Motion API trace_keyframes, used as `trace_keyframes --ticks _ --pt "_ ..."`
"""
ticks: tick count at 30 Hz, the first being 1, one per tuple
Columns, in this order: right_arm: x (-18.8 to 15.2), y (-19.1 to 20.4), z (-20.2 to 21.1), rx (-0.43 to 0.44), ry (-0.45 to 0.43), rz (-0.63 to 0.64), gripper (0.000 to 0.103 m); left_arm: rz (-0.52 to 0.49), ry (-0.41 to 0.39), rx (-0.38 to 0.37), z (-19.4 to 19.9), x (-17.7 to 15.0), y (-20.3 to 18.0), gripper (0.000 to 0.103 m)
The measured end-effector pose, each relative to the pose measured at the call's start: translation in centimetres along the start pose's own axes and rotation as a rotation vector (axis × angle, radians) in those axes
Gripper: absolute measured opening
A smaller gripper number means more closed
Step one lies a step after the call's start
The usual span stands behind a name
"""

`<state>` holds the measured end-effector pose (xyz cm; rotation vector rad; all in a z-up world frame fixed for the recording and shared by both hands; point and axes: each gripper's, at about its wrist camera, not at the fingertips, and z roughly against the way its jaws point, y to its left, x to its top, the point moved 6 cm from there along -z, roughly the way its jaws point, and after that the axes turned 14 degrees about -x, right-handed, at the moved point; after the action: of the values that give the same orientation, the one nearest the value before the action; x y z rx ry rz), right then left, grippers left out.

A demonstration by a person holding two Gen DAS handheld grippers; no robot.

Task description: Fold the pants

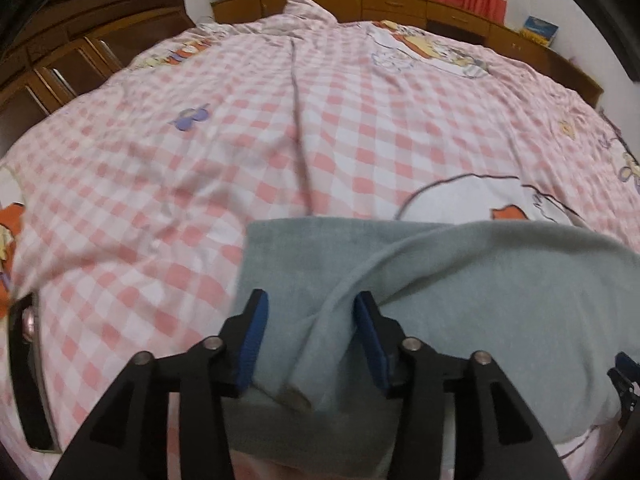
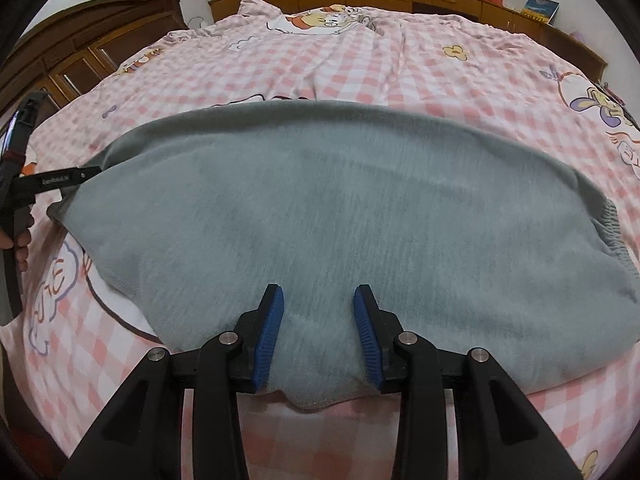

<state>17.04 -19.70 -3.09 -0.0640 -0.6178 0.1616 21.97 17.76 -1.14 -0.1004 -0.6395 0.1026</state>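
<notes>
Grey pants on the bed
Only my right view shows the waistband. My left hand-held gripper stands released around a fold; my right hand-held gripper clenches bunched fabric.

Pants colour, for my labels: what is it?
Plain light grey pants, clearest in the right wrist view.

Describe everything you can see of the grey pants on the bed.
The pants are soft grey fleece, lying folded flat across the pink checked bedspread. A gathered elastic waistband shows at the right end, stitched hems at the left. A fabric ridge stands between the open left tool, and the near edge bulges between the right tool, whose grip is unclear.
</notes>
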Motion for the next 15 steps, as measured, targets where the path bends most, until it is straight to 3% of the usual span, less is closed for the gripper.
trace_keyframes --ticks 5,15 --pt "-0.3 -0.6 -0.5 0.053 0.022 -0.052 0.039 -0.031 -0.025 0.06 0.9 0.7 0.9 0.05" --pt "-0.3 -0.3 -0.6 0.03 0.001 -0.038 0.04 0.025 -0.033 -0.024 0.2 1.1 2.2 0.05"
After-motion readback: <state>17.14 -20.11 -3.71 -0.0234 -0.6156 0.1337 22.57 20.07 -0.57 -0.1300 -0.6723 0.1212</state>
